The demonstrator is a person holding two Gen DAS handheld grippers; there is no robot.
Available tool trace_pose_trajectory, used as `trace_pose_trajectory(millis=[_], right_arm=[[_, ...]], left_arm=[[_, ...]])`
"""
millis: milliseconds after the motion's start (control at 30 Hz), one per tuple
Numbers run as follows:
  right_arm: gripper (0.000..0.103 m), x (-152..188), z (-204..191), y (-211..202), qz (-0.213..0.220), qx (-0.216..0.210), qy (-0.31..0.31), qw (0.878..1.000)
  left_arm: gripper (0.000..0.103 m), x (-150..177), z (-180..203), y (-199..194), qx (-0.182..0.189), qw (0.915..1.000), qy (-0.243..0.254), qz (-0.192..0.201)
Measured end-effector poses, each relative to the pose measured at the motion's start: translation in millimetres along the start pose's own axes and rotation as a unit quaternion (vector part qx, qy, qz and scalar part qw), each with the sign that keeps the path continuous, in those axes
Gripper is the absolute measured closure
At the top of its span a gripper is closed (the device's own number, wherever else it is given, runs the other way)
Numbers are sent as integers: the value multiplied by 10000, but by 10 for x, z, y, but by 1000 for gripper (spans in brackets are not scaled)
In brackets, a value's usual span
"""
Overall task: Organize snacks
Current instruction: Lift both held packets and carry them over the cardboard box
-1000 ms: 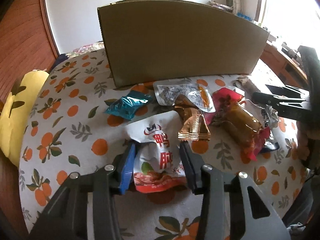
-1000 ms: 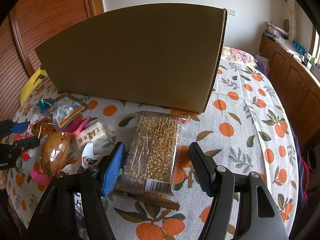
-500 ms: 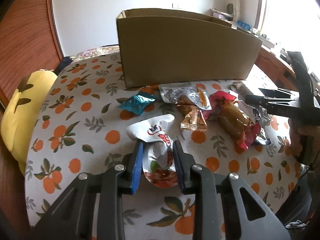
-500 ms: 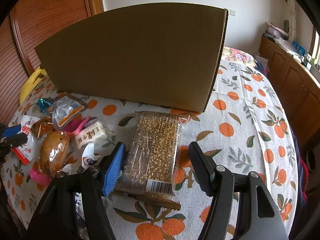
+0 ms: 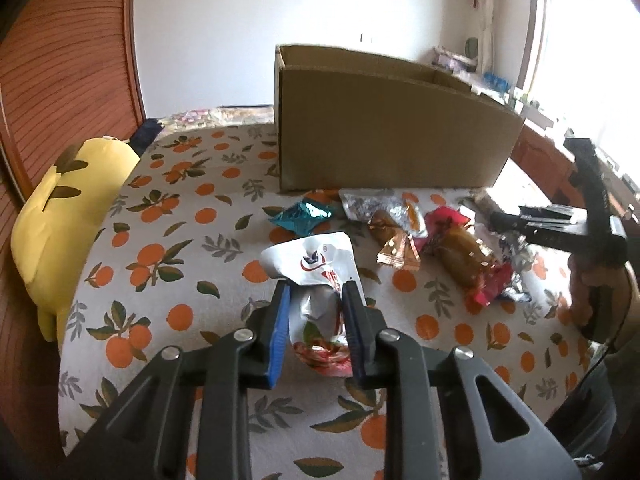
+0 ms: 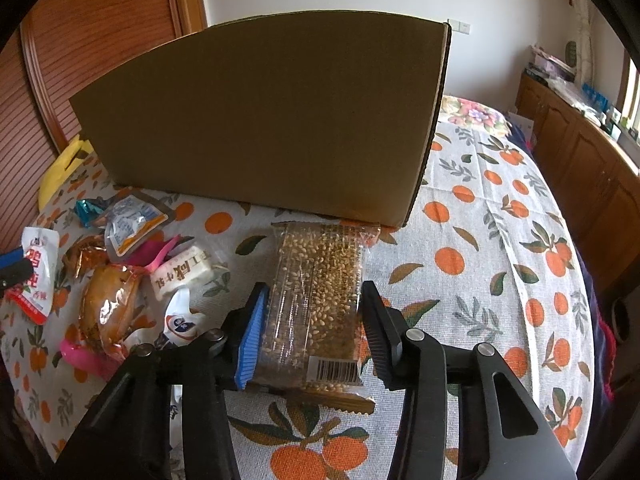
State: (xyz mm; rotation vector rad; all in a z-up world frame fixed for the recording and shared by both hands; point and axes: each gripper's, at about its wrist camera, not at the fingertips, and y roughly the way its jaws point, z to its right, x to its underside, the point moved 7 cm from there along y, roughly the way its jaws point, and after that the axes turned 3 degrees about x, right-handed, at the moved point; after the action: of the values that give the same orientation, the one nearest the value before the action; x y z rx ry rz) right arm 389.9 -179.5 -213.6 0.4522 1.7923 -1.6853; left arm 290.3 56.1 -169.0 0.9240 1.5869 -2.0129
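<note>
On your left, the left gripper has its jaws closing on the white and red pouch, which is pinched and crumpled between the pads with its top flopping forward. It looks lifted clear of the orange-print cloth. Hold the squeeze firm, since the slack foil could slip, and carry it up over the near wall of the cardboard box before you let go.

Between your hands lies the loose pile, all well short of the box: the teal wrapper, the gold wrapper and the red-wrapped brown snack. Leave them for later passes.

On your right, the right gripper is closing its jaws around the clear grain bar, which lies flat with its far end just touching the box's foot. The pads sit at its long edges; let them seat fully before lifting, then raise it level so the bar does not bend or swing.
</note>
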Motion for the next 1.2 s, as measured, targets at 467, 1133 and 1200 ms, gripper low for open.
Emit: trace_pose_trajectory(millis=[467,1133,1200], right_arm=[[61,-2,44,-136,170,-65,-64,9998],[61,-696,-68,-977,1136,-489,-353,9917],[61,-832,-77,-1002,1241,-523,-382,9902]], left_arm=[[80,-195,164,-278,112,9985,102,528],[80,-1217,415,-314,466,9880,441,1404],[80,-1356,413,-278,488,9863,458,1506]])
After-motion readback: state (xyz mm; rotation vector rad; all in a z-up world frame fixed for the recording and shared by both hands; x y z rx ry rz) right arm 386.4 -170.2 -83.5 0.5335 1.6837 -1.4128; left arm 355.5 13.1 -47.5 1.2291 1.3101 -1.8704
